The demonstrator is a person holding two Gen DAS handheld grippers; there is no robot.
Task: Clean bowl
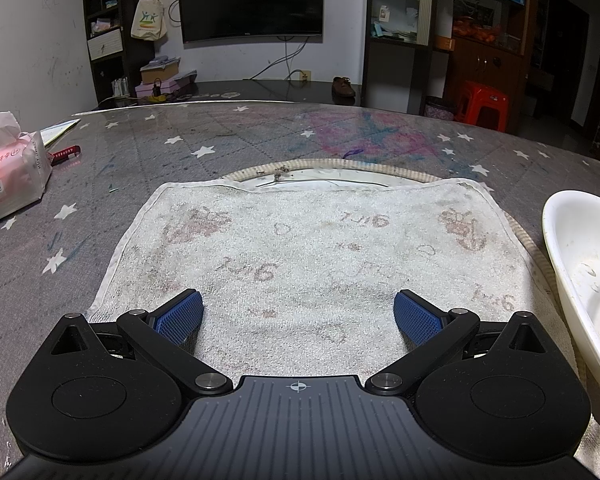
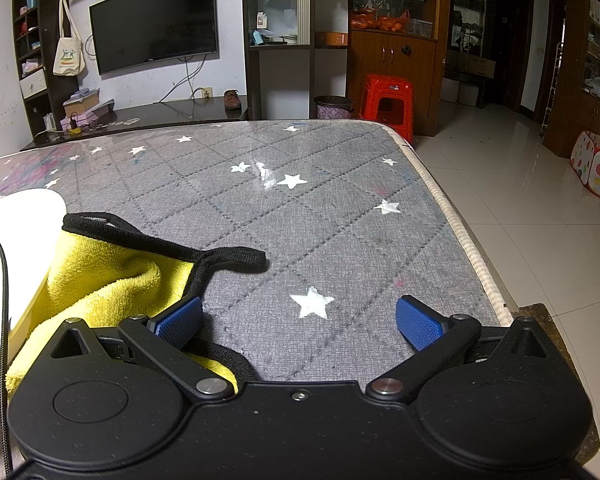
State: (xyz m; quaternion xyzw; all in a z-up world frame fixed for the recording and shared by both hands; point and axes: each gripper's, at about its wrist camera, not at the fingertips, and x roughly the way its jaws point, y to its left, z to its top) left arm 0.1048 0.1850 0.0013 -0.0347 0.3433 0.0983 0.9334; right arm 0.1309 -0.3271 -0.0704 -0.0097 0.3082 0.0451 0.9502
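The white bowl [image 1: 580, 280] is tilted on the desk [image 1: 260, 136], its inside smeared with residue. Left gripper [image 1: 298, 314] and right gripper [image 2: 299, 318] are both spread wide and empty.

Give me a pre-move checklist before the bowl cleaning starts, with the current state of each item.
1. Left gripper free: ok, jaws spread wide, nothing between them, above the white towel.
2. Right gripper free: ok, jaws wide apart and empty over the table cover.
3. Cleaning cloth in reach: ok, the yellow cloth lies just beside the right gripper's left jaw.
4. Bowl located: ok, at the right edge of the left wrist view, beside the towel.
5. Bowl needs cleaning: ok, specks and smears show inside it.
6. Bowl steady on the table: cannot tell, only part of it shows.
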